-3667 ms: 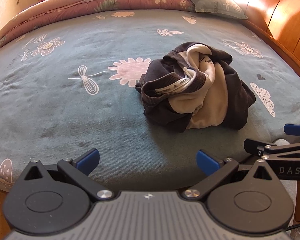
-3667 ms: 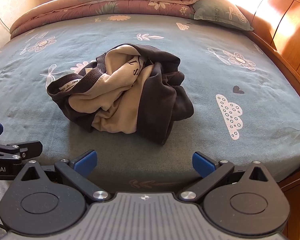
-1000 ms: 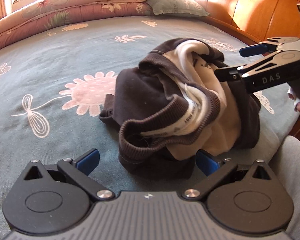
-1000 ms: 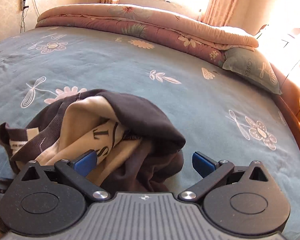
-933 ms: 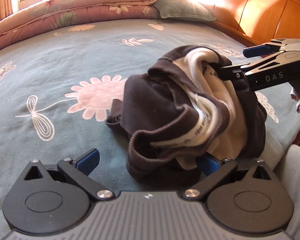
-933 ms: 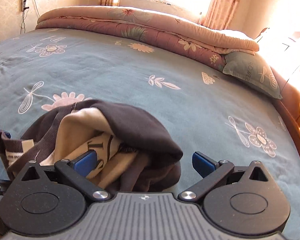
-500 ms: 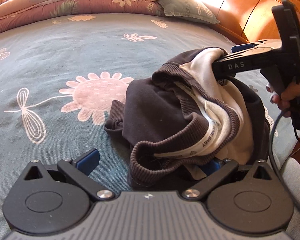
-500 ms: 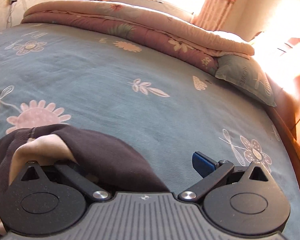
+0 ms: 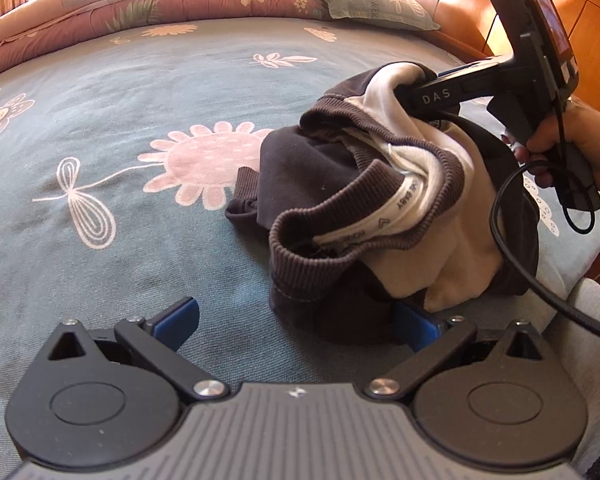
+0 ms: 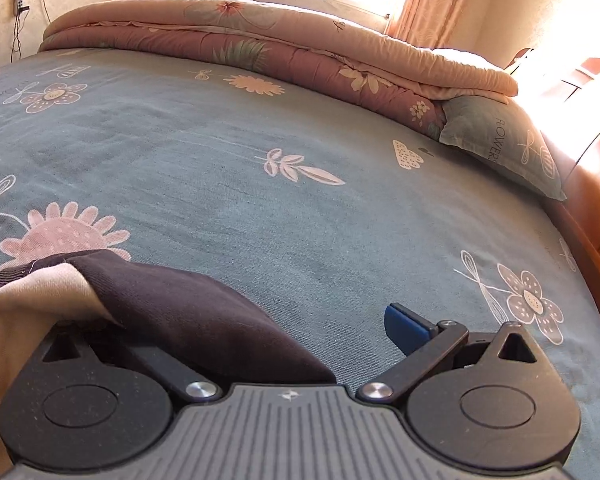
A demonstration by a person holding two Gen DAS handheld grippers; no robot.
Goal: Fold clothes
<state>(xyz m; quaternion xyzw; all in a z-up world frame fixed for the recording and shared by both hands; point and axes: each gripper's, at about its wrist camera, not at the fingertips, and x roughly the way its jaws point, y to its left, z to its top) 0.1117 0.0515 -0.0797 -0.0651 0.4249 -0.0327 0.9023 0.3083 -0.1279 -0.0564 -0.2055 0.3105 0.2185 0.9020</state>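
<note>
Left wrist view alone shows the sweatshirt's (image 9: 384, 204) ribbed collar (image 9: 320, 224)

Crumpled dark brown garment (image 9: 384, 200) heaped on the near right part of a teal flowered bedspread (image 9: 140, 92).

The garment is bunched and unfolded, its cream lining (image 9: 456, 248) turned outward across the right side of the heap. A ribbed brown band (image 9: 328, 248) curls open toward the front, with a white printed label strip (image 9: 396, 216) running along its inner edge. A small ribbed cuff (image 9: 242, 200) pokes out at the left, lying on the petals of a pink flower print. The top fold of brown and cream cloth stands raised above the rest. From the right wrist view, a brown fold (image 10: 188, 312) with cream lining beneath drapes low at left.
</note>
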